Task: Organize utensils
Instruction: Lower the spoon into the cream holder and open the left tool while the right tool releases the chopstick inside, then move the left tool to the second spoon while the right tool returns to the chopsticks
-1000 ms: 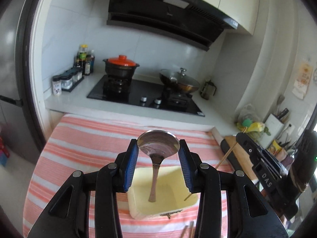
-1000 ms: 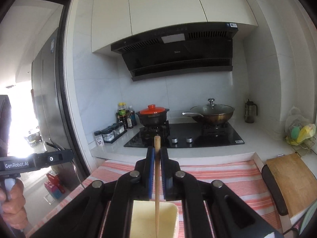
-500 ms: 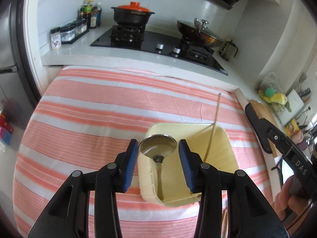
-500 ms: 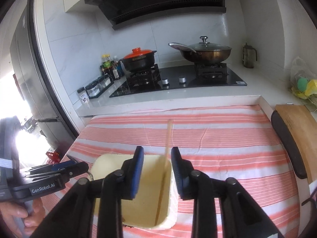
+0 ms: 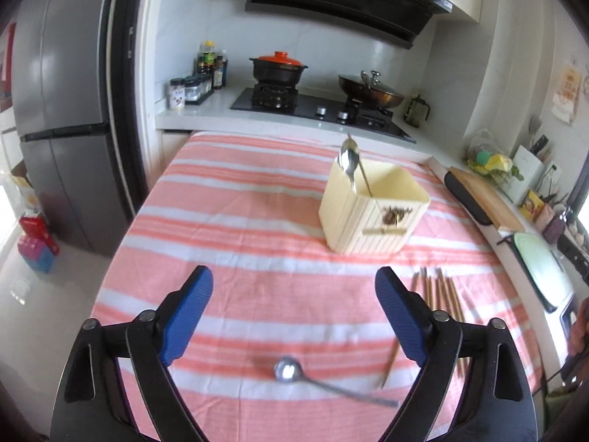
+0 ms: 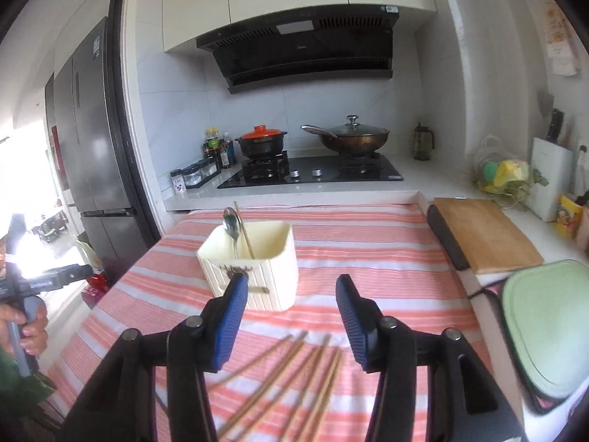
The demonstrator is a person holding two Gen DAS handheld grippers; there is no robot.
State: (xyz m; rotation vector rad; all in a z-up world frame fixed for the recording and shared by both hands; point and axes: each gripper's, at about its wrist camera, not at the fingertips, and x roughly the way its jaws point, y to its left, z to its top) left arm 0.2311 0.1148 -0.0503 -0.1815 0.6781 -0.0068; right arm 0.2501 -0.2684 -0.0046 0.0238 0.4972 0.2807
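A cream utensil holder (image 5: 371, 217) stands on the striped tablecloth; a metal spoon (image 5: 349, 160) and one chopstick (image 5: 362, 173) lean inside it. It also shows in the right wrist view (image 6: 257, 269). My left gripper (image 5: 294, 313) is open and empty, above a second spoon (image 5: 316, 381) lying on the cloth. My right gripper (image 6: 289, 316) is open and empty, above several loose chopsticks (image 6: 294, 368), which also show in the left wrist view (image 5: 438, 294).
The striped tablecloth (image 5: 239, 228) covers the table. A wooden cutting board (image 6: 482, 232) and a pale green board (image 6: 545, 328) lie on the right. The stove with an orange-lidded pot (image 6: 261, 140) and a wok (image 6: 353, 136) stands behind. A fridge (image 5: 62, 110) is on the left.
Both grippers let go of the spoon and chopstick in the holder, opened wide, and pulled back toward the near table edge, over the loose spoon and chopsticks.
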